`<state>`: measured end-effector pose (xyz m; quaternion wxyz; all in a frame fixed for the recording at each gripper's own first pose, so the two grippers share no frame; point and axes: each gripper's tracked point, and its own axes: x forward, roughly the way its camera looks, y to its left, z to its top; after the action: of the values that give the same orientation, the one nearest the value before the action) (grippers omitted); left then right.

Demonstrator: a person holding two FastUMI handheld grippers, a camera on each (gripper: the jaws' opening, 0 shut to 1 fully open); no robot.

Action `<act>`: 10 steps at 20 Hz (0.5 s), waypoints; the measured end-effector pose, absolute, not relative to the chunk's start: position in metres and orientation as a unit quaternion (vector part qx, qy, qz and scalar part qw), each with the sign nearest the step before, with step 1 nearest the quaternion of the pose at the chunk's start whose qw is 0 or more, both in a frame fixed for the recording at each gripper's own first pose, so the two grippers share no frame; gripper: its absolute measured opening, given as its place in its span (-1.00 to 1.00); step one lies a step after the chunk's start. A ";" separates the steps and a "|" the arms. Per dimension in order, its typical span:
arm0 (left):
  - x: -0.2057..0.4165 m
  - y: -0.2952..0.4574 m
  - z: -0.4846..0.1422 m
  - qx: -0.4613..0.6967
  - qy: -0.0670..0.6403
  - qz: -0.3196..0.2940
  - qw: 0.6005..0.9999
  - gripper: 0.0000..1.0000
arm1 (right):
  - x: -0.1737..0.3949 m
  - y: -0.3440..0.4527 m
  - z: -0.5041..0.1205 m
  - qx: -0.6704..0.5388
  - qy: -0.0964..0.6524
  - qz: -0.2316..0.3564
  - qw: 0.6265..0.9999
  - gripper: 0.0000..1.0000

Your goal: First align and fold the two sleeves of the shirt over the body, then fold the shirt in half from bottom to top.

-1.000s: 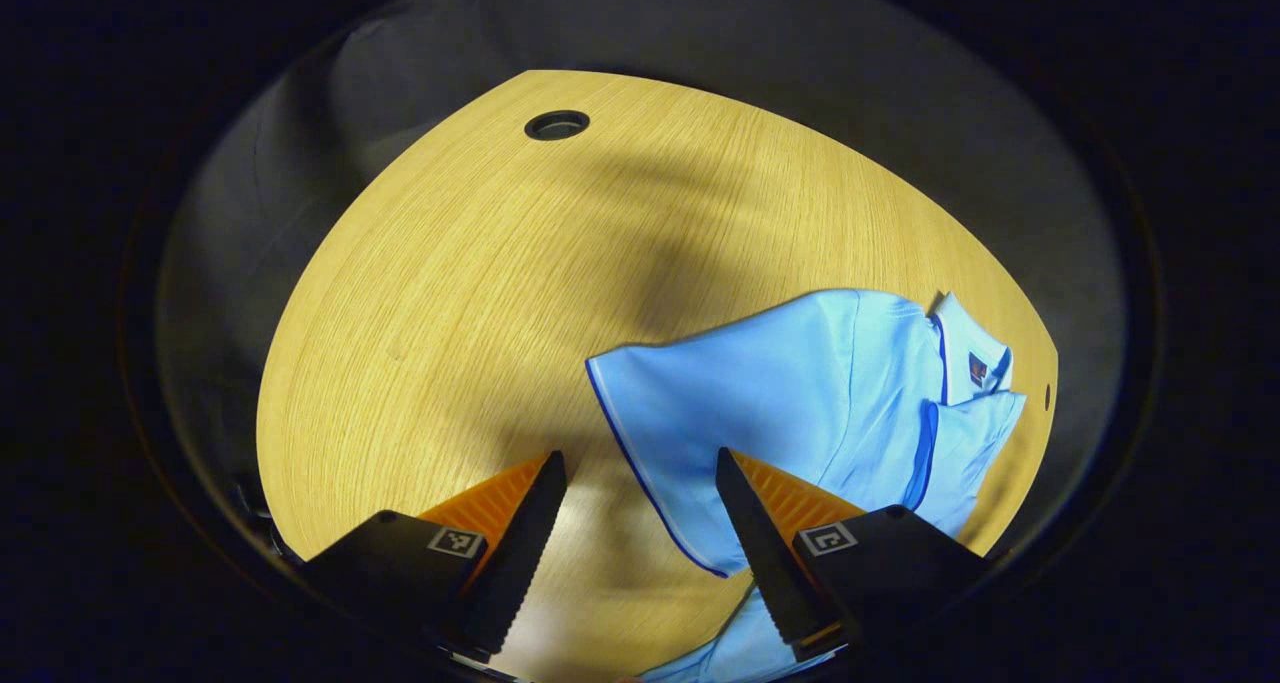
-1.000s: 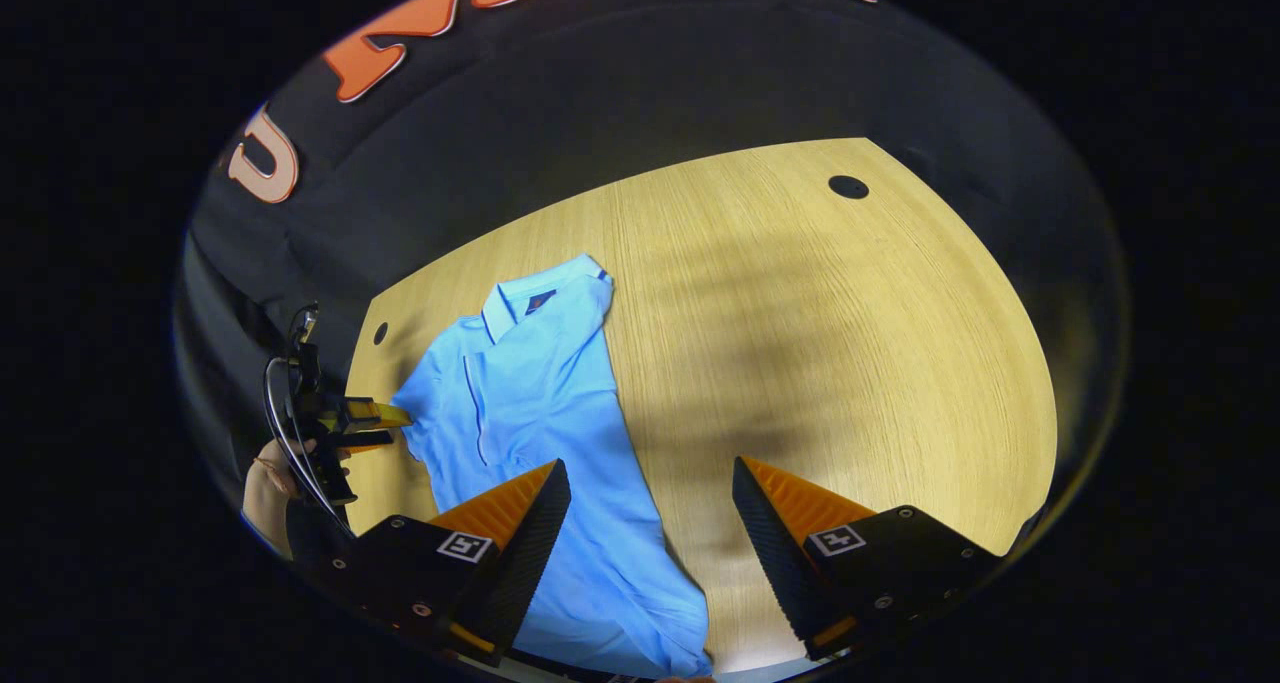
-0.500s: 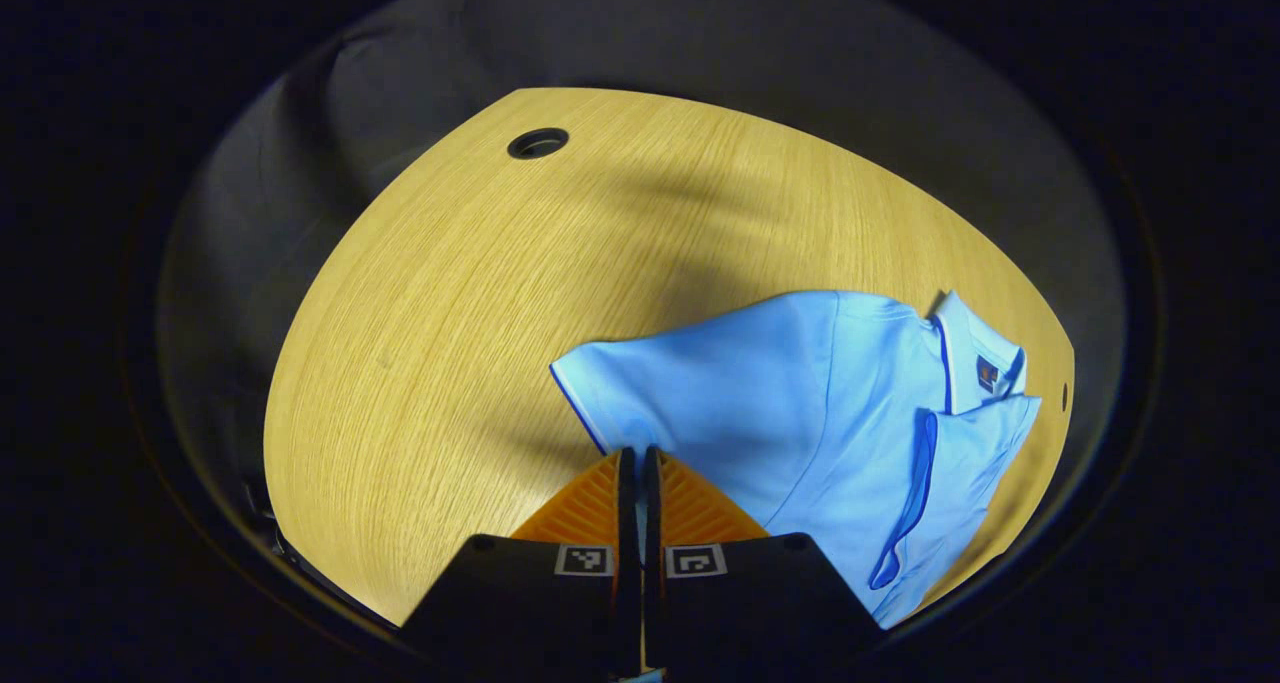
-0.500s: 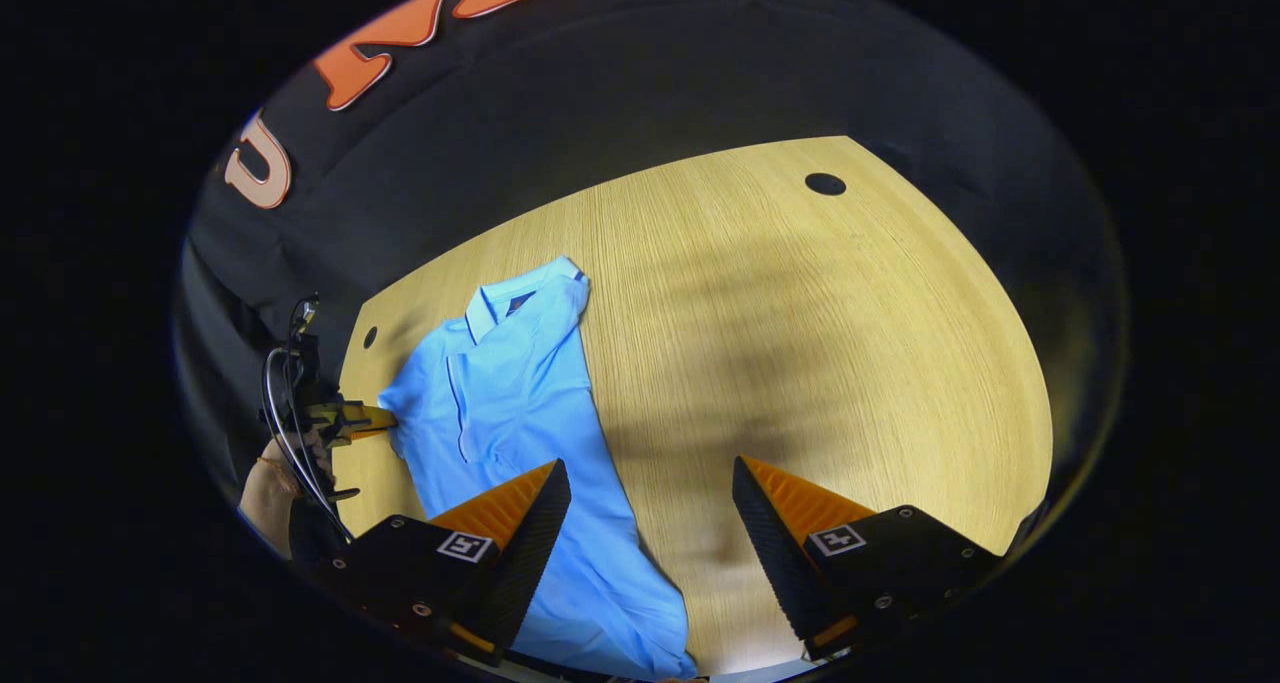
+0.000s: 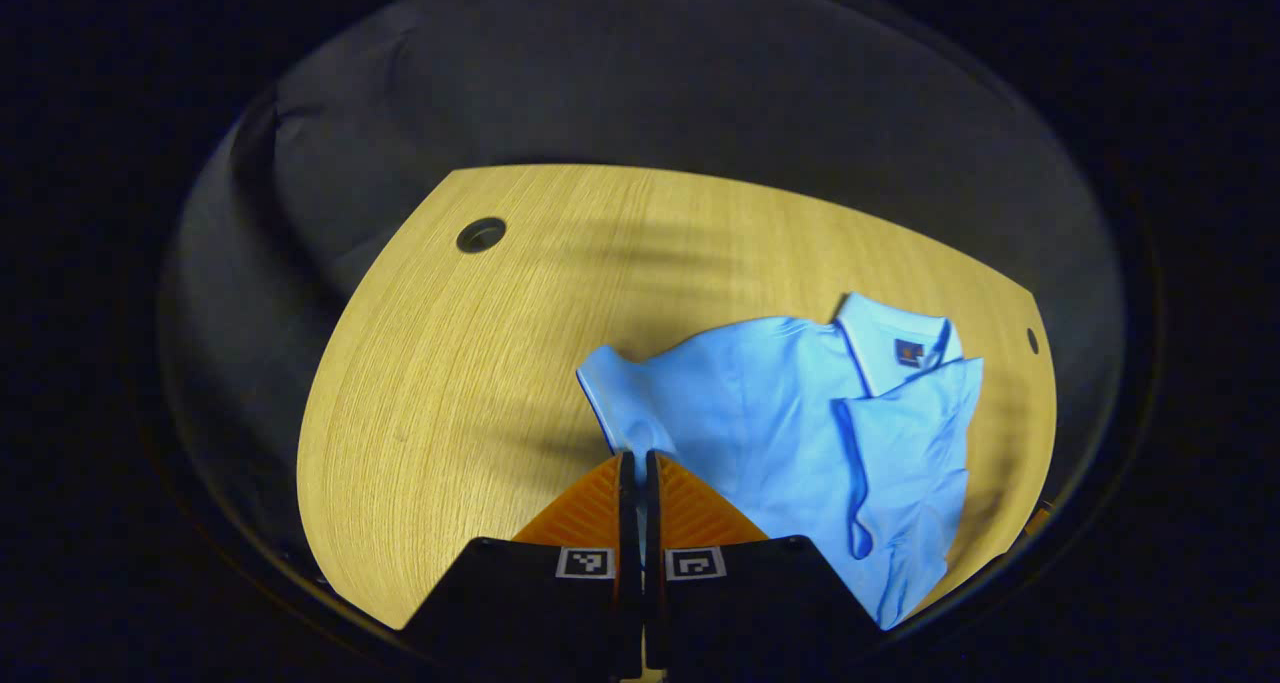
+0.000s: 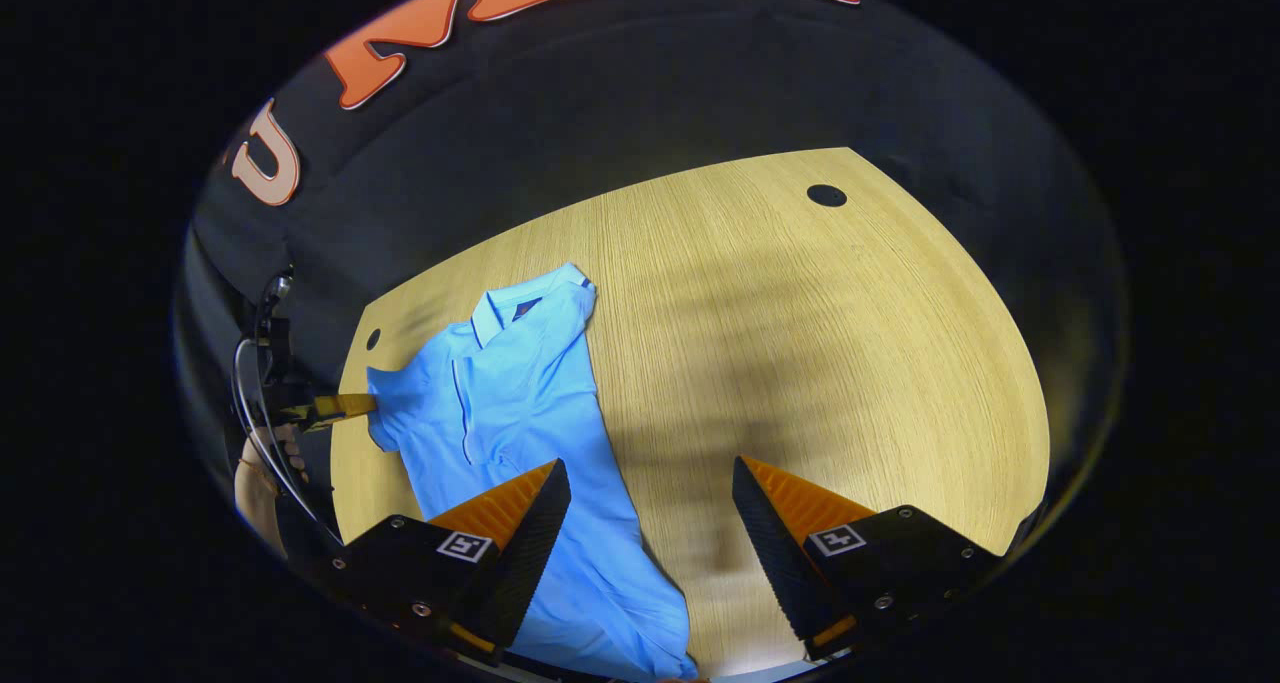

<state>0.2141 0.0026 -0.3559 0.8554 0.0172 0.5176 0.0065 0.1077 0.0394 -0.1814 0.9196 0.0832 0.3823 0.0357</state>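
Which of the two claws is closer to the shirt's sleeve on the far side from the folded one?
Left. The left claw is shut on that sleeve, lifting its edge. The right claw hangs open above the lower part of the shirt, apart from the sleeve.

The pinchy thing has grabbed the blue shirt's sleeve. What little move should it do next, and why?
Probably the left gripper should carry the sleeve across and lay it on the shirt body. Its jaws are shut on the sleeve's edge, which is lifted off the table, and the other sleeve already lies folded over the front. The right gripper waits open.
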 end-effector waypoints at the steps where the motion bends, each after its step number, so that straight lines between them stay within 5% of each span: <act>1: 0.216 -0.012 -0.345 0.011 0.509 -0.010 0.861 -0.90 | 0.108 0.040 -0.181 0.085 0.382 0.036 0.919 0.98; 10: 0.209 -0.148 -0.289 0.039 0.480 -0.155 0.863 -0.90 | 0.099 0.017 -0.179 0.079 0.374 0.016 0.924 0.98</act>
<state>0.2094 -0.1482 -0.2894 0.8626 0.0390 0.4800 -0.1548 0.0990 0.0175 -0.1785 0.9240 0.0788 0.3739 0.0162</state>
